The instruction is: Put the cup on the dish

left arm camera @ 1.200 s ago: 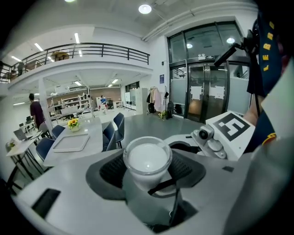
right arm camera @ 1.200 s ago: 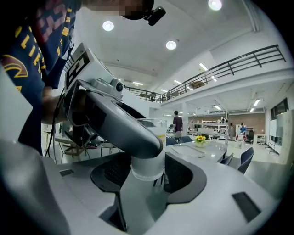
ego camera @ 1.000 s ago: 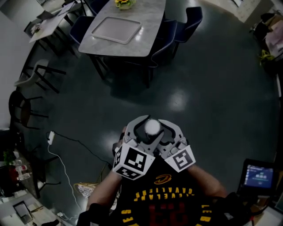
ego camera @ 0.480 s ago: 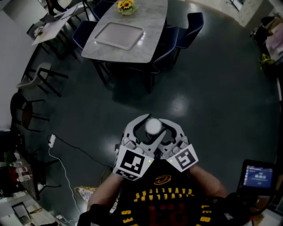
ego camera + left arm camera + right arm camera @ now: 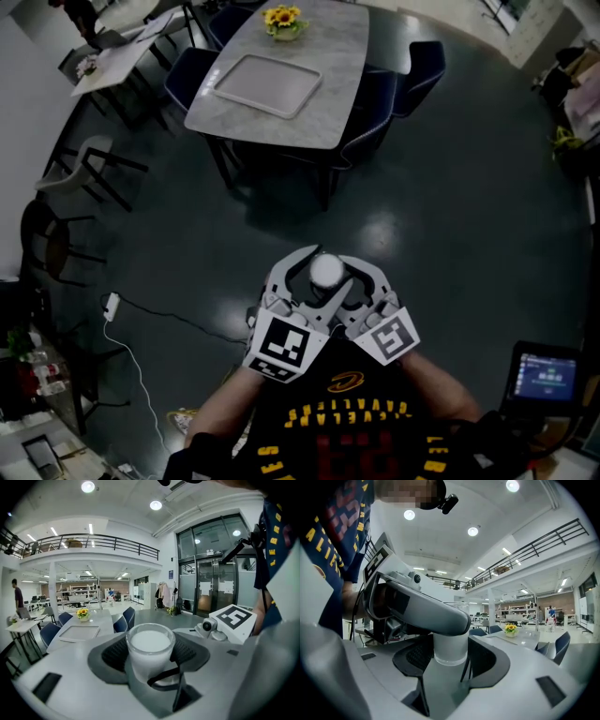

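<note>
A frosted white cup (image 5: 325, 270) is held upright in front of my chest, over the dark floor. My left gripper (image 5: 317, 276) and right gripper (image 5: 335, 276) both wrap around it from opposite sides. The cup (image 5: 150, 649) sits between the left gripper's dark pads, which press on its sides. In the right gripper view a left gripper jaw crosses in front of the cup (image 5: 451, 645) and hides its upper part. The dish, a pale rectangular tray (image 5: 266, 84), lies on a grey marble table (image 5: 328, 103) far ahead and shows again as the tray (image 5: 78, 632).
A vase of yellow flowers (image 5: 284, 19) stands at the table's far end. Dark blue chairs (image 5: 412, 61) surround it. A white cable (image 5: 122, 328) runs over the floor at left. A lit screen (image 5: 547, 377) is at lower right. A person (image 5: 18, 597) stands far off.
The table with the tray has slid lower and to the right in the head view. Both grippers have kept the cup in the same place before my chest.
</note>
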`<state>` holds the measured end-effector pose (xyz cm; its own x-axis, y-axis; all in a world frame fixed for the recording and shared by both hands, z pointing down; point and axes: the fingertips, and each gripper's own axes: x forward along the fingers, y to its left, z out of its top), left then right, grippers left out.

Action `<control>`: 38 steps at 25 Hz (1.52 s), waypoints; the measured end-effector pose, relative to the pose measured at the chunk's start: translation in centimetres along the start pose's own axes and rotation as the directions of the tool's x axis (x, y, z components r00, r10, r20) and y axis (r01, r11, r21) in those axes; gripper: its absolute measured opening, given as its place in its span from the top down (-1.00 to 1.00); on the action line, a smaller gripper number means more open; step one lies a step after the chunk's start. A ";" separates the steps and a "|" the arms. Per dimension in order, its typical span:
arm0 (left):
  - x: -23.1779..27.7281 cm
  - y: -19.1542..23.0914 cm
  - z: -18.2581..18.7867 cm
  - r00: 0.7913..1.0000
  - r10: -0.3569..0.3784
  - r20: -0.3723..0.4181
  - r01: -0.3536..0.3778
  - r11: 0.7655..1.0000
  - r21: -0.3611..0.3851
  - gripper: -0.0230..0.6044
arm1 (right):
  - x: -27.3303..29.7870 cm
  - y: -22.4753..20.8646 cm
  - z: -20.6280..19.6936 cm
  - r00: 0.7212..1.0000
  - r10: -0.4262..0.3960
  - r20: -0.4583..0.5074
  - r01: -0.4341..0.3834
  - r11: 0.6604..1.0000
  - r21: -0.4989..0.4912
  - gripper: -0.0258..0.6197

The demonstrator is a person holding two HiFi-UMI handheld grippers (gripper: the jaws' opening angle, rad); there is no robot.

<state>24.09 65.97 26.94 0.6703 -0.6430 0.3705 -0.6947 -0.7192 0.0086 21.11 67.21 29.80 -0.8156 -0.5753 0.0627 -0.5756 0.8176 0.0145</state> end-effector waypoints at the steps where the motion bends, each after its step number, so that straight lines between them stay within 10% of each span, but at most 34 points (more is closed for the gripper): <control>1: -0.2 0.8 0.0 1.000 -0.002 0.000 0.002 1.000 -0.003 0.07 | 0.8 0.0 0.1 1.000 -0.002 -0.003 0.002 1.000 0.000 0.20; 38: -2.9 23.6 -3.0 0.988 0.154 0.008 -0.153 0.985 -0.081 0.07 | 23.4 -0.6 -0.7 0.985 0.160 -0.069 -0.163 0.986 -0.030 0.20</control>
<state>4.95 51.63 28.81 0.5573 -0.7481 0.3602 -0.8078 -0.5888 0.0269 2.37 53.29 31.95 -0.8911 -0.4337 0.1334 -0.4332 0.9006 0.0339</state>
